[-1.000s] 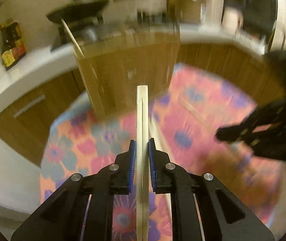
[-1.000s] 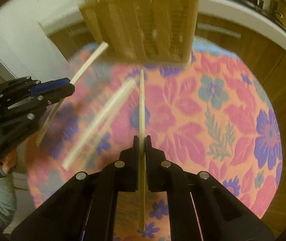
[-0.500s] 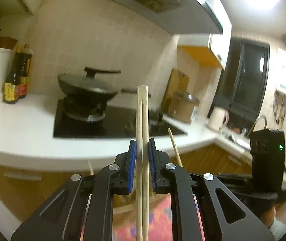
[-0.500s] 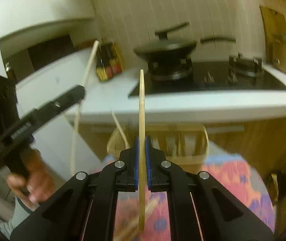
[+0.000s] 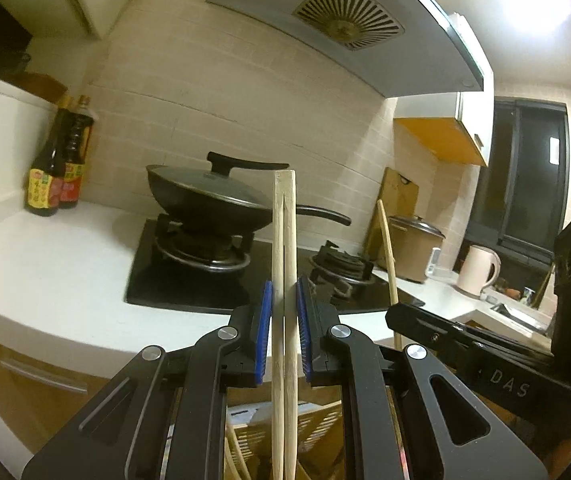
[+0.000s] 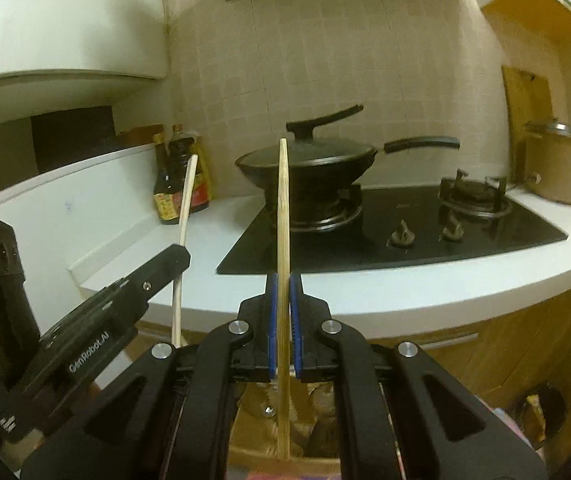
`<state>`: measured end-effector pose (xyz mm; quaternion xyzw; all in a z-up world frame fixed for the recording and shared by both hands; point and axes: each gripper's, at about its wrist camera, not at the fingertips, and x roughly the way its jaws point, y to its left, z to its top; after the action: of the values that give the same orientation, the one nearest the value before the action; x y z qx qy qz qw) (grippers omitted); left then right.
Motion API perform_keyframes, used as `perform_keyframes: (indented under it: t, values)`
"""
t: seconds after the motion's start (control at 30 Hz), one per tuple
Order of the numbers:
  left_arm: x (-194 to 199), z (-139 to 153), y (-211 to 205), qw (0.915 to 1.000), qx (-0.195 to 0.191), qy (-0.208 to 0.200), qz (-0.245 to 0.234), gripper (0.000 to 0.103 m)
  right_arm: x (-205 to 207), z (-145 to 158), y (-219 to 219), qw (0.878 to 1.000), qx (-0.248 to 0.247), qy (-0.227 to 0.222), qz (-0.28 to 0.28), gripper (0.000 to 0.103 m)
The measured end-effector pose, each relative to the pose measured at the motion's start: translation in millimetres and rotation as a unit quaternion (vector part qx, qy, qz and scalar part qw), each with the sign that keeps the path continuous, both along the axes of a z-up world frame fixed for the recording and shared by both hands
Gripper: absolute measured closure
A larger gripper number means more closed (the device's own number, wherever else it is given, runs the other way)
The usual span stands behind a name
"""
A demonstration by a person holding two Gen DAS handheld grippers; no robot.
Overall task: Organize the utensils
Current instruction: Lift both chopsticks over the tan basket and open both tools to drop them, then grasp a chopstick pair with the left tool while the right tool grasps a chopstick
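Gripping a pair of wooden chopsticks (image 5: 284, 264), the left gripper (image 5: 284, 320) has its blue pads pressed against both sticks, which stand upright side by side and touching, their square ends level with the wok beyond. Their lower ends run out of the bottom of the left wrist view, so where they finish cannot be told. The right gripper (image 6: 284, 312) is clamped on a single chopstick (image 6: 283, 240), also upright, its lower tip hanging free below the fingers.

Under each tool a wooden slatted holder (image 5: 317, 428) shows only in slivers between the black finger frames; more pale sticks seem to lie in it, though the frames cover most of it. In the right wrist view the box under the fingers is dim and hard to read. Each camera catches the other tool from the side, partly cut by the picture edge.

Ahead of both grippers a white countertop (image 6: 425, 280) curves around a black gas hob (image 6: 405, 232). A lidded black wok (image 5: 209, 200) sits on the burner straight ahead. Left of the tools stand two dark sauce bottles (image 5: 59, 168); to the right, a rice cooker (image 6: 553, 164), a cutting board against the tiled wall and a pale kettle (image 5: 477, 270). A range hood (image 5: 345, 20) hangs overhead.
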<state>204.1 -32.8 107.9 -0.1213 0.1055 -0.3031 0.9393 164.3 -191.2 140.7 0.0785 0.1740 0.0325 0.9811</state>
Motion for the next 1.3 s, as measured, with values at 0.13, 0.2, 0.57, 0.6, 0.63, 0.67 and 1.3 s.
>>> perform_keyframes:
  t: [0.13, 0.2, 0.57, 0.6, 0.63, 0.67, 1.3]
  values:
    - [2, -11, 0, 0.9998, 0.005, -0.002, 0.018, 0.092, 1, -10, 6, 1.0, -0.008, -0.015, -0.016, 0.099]
    - [0, -16, 1, 0.9998, 0.006, -0.004, 0.019, 0.092, 3, -16, 6, 1.0, -0.003, -0.021, -0.018, 0.099]
    - [-21, -31, 19, 0.9998, 0.013, 0.006, 0.01, 0.089, -31, -25, -10, 1.0, 0.015, -0.009, -0.006, 0.097]
    - [-25, -31, 23, 0.9998, 0.013, 0.007, 0.011, 0.087, -39, -25, -11, 1.0, 0.017, -0.006, -0.002, 0.097]
    - [-30, -31, 28, 0.9998, 0.012, 0.008, 0.012, 0.08, -46, -26, -12, 1.0, 0.019, -0.003, 0.001, 0.097]
    - [-35, -31, 32, 0.9998, 0.012, 0.01, 0.012, 0.074, -52, -27, -12, 1.0, 0.02, 0.001, 0.004, 0.097]
    - [-138, -125, 33, 0.9705, 0.125, 0.18, -0.1, 0.038, -159, -159, -15, 0.979, 0.098, 0.179, 0.024, 0.097]
